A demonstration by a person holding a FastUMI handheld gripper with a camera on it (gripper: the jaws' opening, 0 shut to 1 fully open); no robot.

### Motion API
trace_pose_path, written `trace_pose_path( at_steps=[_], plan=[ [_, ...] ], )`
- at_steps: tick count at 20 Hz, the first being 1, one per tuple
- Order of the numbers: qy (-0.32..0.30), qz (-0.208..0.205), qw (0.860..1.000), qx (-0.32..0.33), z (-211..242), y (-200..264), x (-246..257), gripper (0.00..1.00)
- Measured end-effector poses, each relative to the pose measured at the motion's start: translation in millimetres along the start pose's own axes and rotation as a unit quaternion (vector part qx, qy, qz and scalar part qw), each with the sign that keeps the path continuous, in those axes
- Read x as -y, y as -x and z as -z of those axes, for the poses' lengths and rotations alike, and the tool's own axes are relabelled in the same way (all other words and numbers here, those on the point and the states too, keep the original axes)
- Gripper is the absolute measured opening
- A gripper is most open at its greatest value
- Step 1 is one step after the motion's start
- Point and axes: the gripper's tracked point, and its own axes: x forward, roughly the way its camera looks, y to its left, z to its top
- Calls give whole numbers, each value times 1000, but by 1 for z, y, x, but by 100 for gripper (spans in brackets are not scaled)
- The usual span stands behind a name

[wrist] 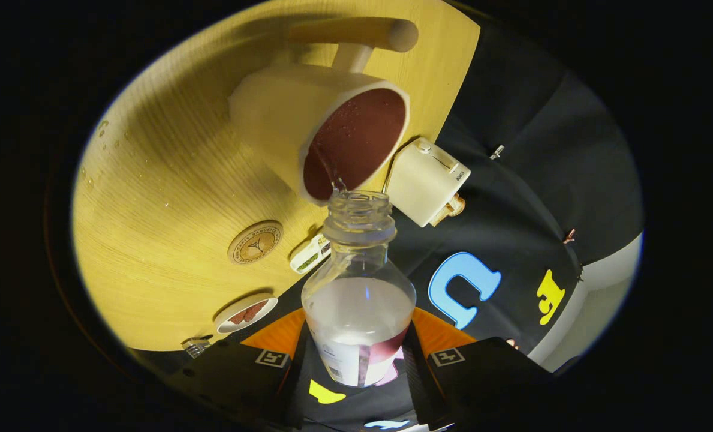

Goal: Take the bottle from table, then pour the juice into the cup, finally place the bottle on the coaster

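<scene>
Hand-held gripper (359, 360) clamps bottle (358, 300), pouring into cup (326, 135).

Bottle (358, 300) base hidden btw gripper (359, 360) fingers; label unreadable.

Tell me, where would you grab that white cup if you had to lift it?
Probably by the handle of the cup, coming from the side it sticks out on, away from the rim. The cup's body looks wide for two fingers, while the handle is a slim bar. Right now the gripper is shut on the bottle, which is tipped and pouring into the cup.
</scene>
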Motion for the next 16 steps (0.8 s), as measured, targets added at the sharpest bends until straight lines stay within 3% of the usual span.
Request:
trace_pose_path(
  at_steps=[16],
  plan=[
    [48,58,997,13,11,-5,45,70]
  ],
)
